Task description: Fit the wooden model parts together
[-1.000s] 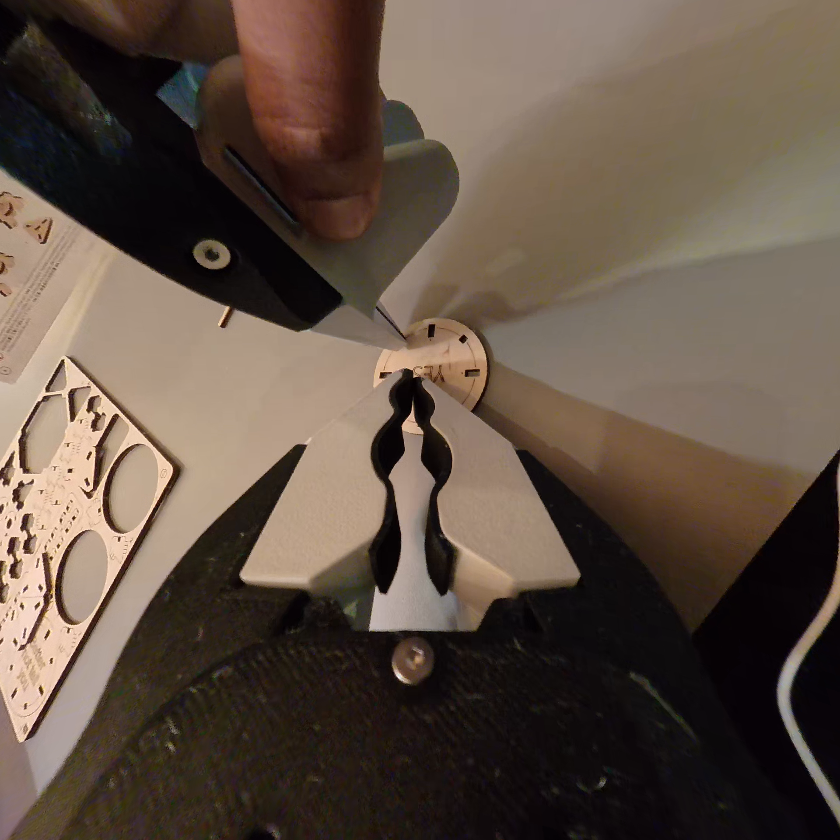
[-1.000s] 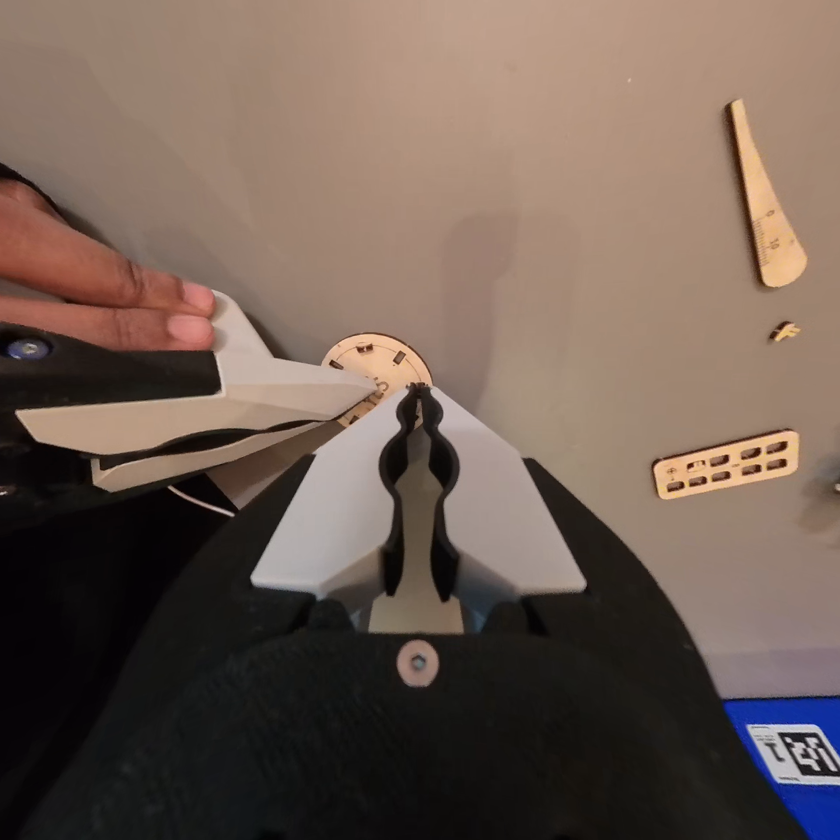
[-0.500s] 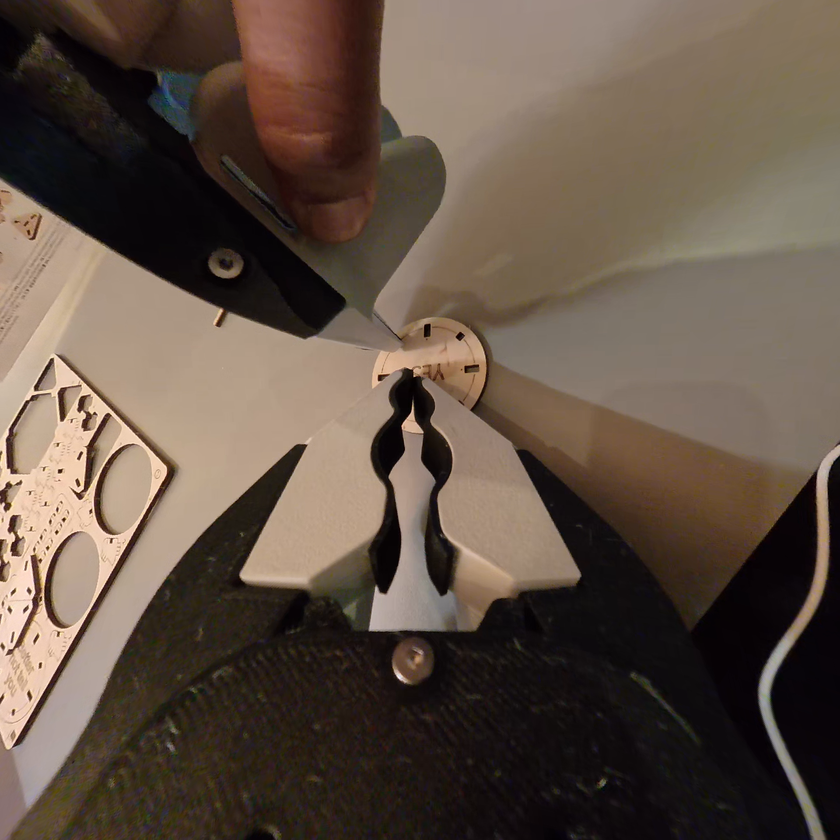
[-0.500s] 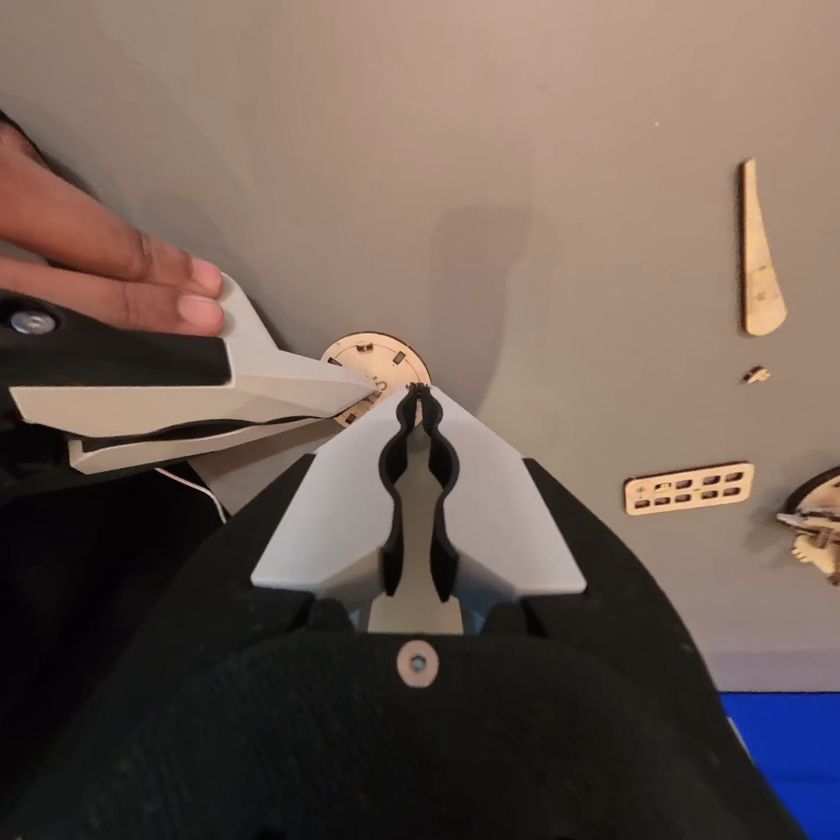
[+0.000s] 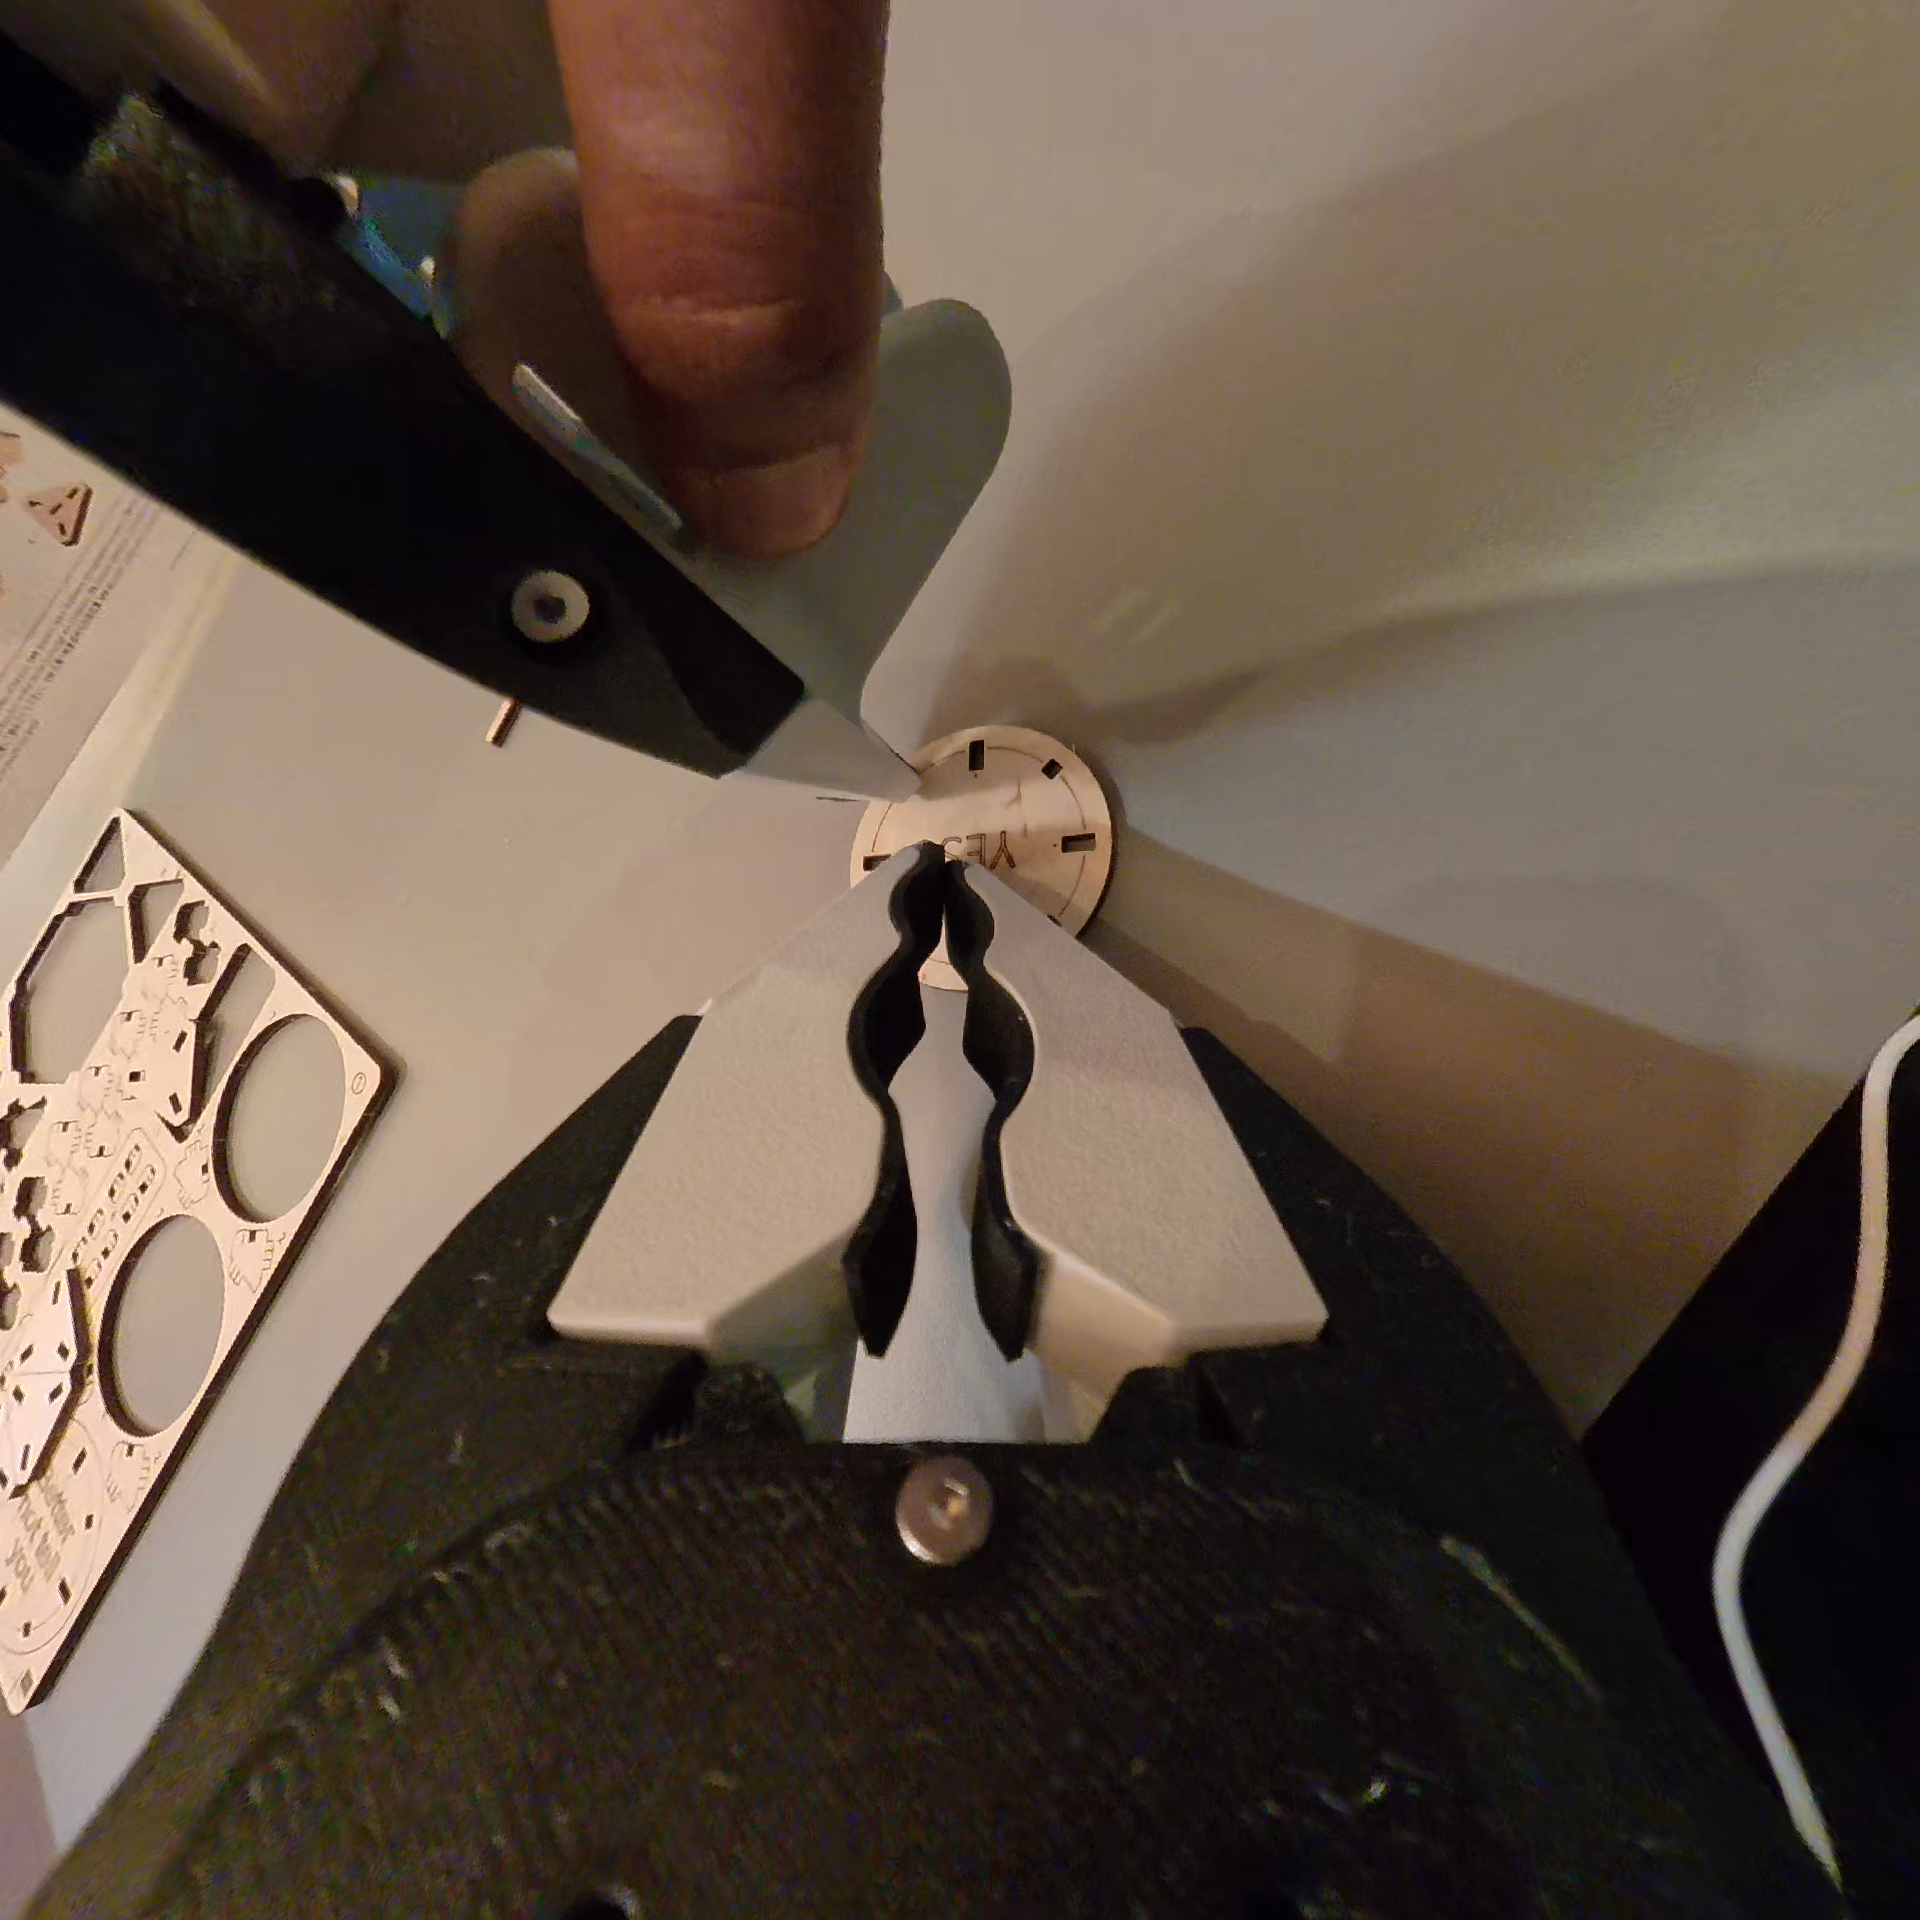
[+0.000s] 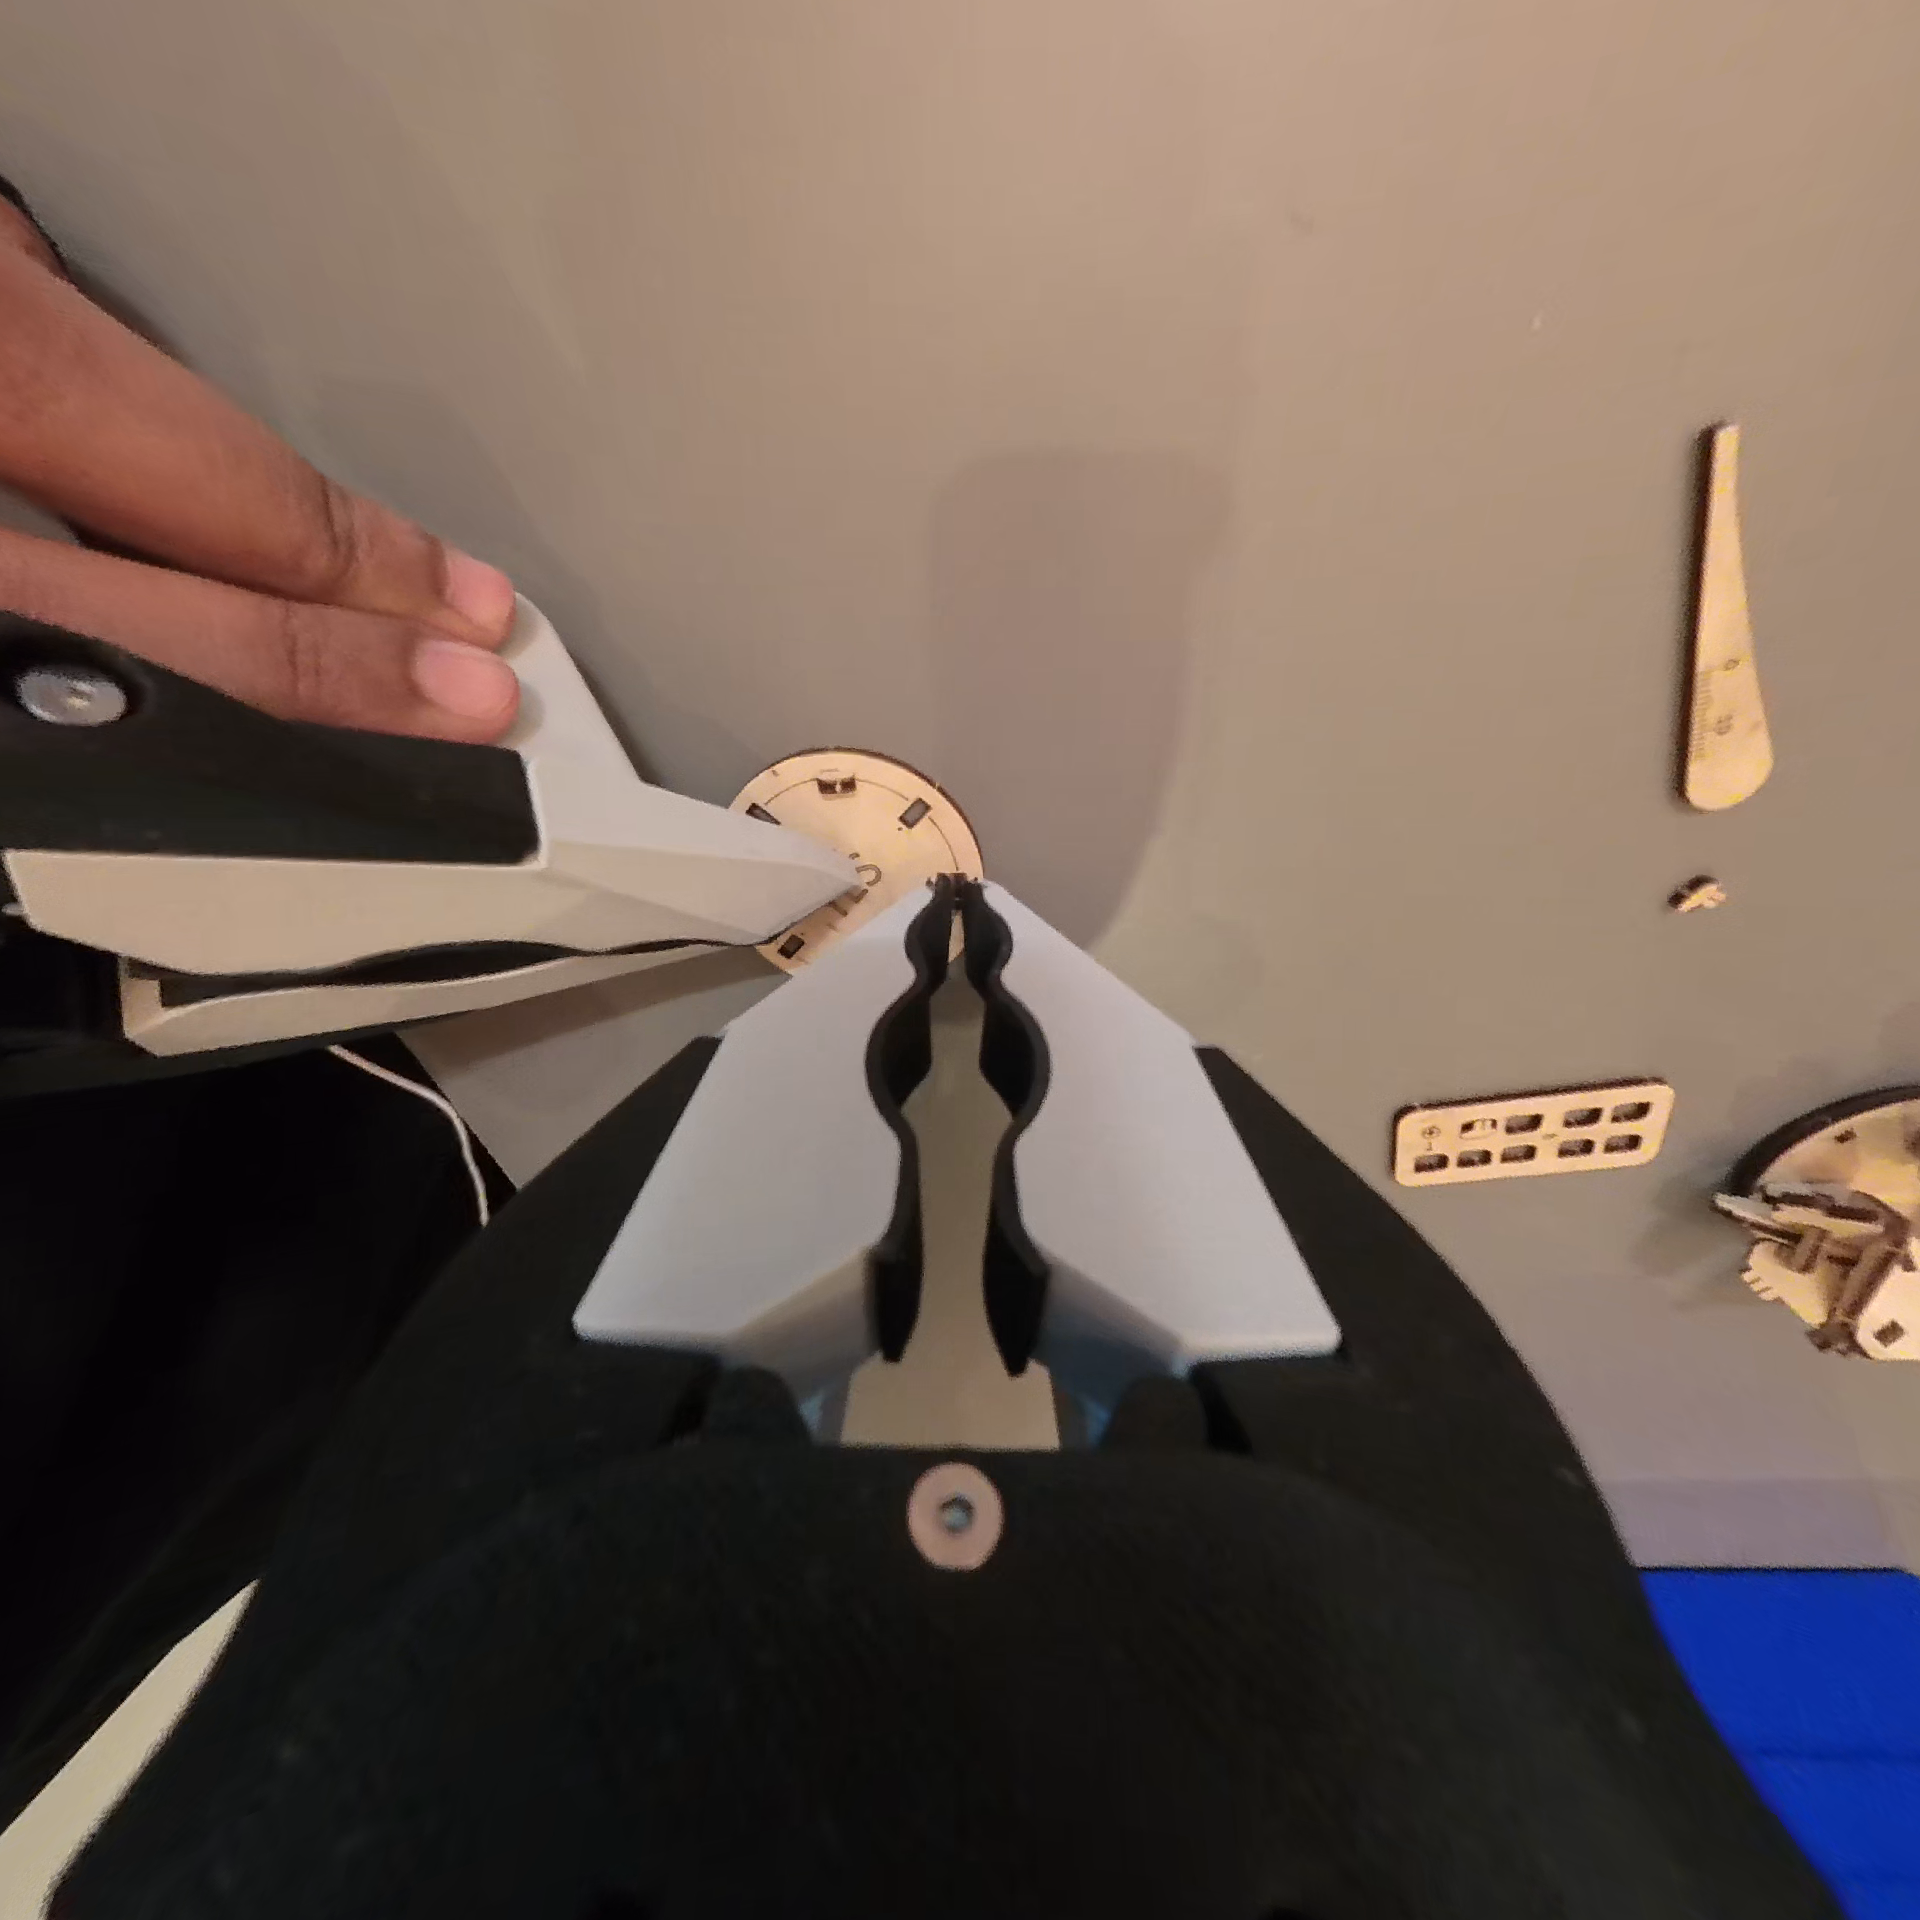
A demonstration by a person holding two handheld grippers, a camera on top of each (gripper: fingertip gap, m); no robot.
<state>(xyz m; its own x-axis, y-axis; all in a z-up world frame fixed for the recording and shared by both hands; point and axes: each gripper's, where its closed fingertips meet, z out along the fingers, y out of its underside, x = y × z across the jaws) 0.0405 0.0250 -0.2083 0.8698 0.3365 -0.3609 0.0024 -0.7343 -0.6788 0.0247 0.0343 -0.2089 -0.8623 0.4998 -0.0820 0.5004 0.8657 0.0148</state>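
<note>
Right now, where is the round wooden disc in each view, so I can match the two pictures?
Left wrist view: the disc lies just above centre, flat on the grey table, at the tips of the left gripper.
Right wrist view: the disc lies left of centre, just beyond the right gripper.
Shared landmark: both grippers' shut jaws meet over it.

In the right wrist view, the tapered wooden strip, small wooden bit and slotted wooden bar are sliding leftward and downward, while a round wooden assembly is coming into view at the right edge.

In the left wrist view, the punched wooden sheet is drifting left, and the white cable is reaching further in.
</note>
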